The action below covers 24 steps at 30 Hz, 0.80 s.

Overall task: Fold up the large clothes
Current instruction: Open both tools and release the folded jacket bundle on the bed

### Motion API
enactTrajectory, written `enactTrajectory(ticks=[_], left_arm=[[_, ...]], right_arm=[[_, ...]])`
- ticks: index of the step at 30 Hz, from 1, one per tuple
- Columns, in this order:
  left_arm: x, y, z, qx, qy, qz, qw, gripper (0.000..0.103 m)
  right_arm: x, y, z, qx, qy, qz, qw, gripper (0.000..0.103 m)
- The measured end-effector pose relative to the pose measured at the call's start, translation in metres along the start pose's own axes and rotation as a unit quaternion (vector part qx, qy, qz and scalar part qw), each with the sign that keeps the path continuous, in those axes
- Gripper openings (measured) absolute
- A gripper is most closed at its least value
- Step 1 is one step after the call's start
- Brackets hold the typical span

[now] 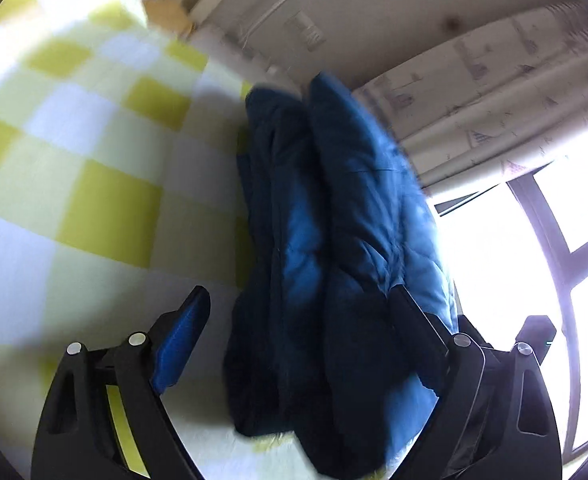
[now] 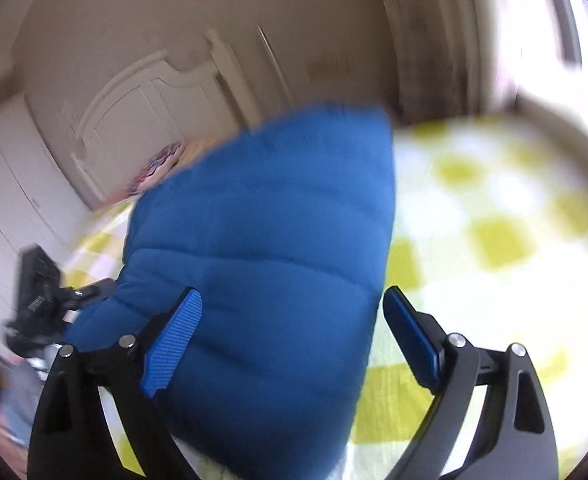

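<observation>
The blue padded jacket (image 2: 262,264) lies bunched on the checked bed (image 2: 494,240). Both the left hand-held gripper (image 1: 306,336) and right hand-held gripper (image 2: 290,336) stand spread, pinching nothing. It looks soft, puffy and slippery, so grip a hem or edge.

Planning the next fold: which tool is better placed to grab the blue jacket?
Probably the right tool: open, with the blue jacket broad between its fingers. The left tool, also open, sees only a narrow bunched edge. Both views are blurred.

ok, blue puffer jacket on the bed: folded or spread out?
Folded. The blue puffer jacket lies as a compact bundle with doubled layers on the checkered bedspread, no sleeves spread out.
</observation>
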<state>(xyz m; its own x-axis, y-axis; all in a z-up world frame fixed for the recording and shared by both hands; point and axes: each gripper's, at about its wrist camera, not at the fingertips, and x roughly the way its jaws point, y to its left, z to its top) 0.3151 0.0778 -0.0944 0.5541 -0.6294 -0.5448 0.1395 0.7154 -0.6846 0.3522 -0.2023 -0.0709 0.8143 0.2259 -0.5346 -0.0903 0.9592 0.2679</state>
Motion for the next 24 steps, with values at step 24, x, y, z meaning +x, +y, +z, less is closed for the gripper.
enactTrajectory(ticks=[24], left_arm=[[-0.248, -0.197, -0.165, 0.283, -0.372, 0.269, 0.8424, 0.099]], right_arm=[[-0.197, 0.084, -0.064, -0.133, -0.214, 0.018, 0.968, 0.101]])
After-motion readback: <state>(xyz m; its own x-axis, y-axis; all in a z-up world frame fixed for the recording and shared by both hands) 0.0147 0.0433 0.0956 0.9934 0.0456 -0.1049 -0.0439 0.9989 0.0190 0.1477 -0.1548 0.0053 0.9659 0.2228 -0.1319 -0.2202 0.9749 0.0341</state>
